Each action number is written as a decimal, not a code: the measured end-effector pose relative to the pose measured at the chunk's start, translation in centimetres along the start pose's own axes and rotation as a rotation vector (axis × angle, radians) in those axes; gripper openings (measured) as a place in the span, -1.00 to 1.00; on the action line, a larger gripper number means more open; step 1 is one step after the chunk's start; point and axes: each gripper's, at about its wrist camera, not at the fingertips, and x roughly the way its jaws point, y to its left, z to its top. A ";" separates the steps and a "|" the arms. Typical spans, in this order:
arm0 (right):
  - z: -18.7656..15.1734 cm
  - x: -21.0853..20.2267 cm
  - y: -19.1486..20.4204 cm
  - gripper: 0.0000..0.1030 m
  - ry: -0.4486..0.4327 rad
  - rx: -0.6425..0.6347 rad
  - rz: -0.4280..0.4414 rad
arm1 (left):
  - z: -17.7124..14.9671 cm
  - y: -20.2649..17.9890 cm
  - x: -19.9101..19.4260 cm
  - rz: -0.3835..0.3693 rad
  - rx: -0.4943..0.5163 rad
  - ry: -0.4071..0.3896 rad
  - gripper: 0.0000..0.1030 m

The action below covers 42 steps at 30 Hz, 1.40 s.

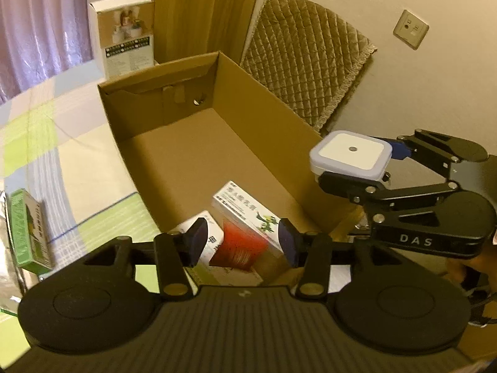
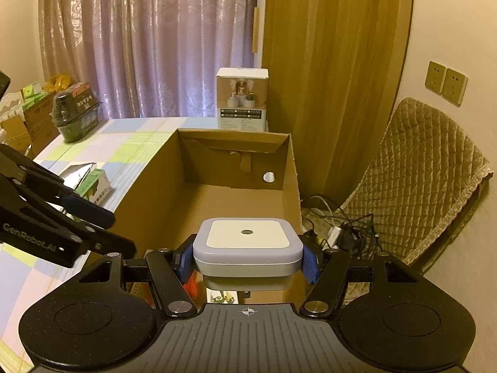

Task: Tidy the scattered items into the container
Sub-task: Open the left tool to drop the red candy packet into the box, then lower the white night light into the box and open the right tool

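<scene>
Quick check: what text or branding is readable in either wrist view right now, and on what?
"DAS": right gripper arm.
"GenRobot.AI": left gripper arm.
Medicine boxes in the cardboard box, green carton, white product box, dark pack: print too blurred.

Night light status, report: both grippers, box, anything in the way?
Right gripper shut on night light, above cardboard box. Left gripper open, empty. Medicine boxes already inside; drop path unobstructed.

Brown cardboard box, white-and-lilac night light, green-checked tablecloth, mauve curtain
</scene>
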 end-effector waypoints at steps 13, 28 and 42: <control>0.2 0.2 0.8 0.31 -0.003 -0.003 0.017 | -1.8 1.2 -1.9 0.041 -0.002 -0.016 -0.12; 1.1 1.0 1.5 0.32 -0.028 0.031 0.031 | -2.4 1.9 -3.3 0.056 -0.013 -0.035 -0.03; 0.2 0.3 0.2 0.80 -0.044 0.110 0.006 | -3.4 3.3 -3.9 0.050 -0.049 -0.034 0.03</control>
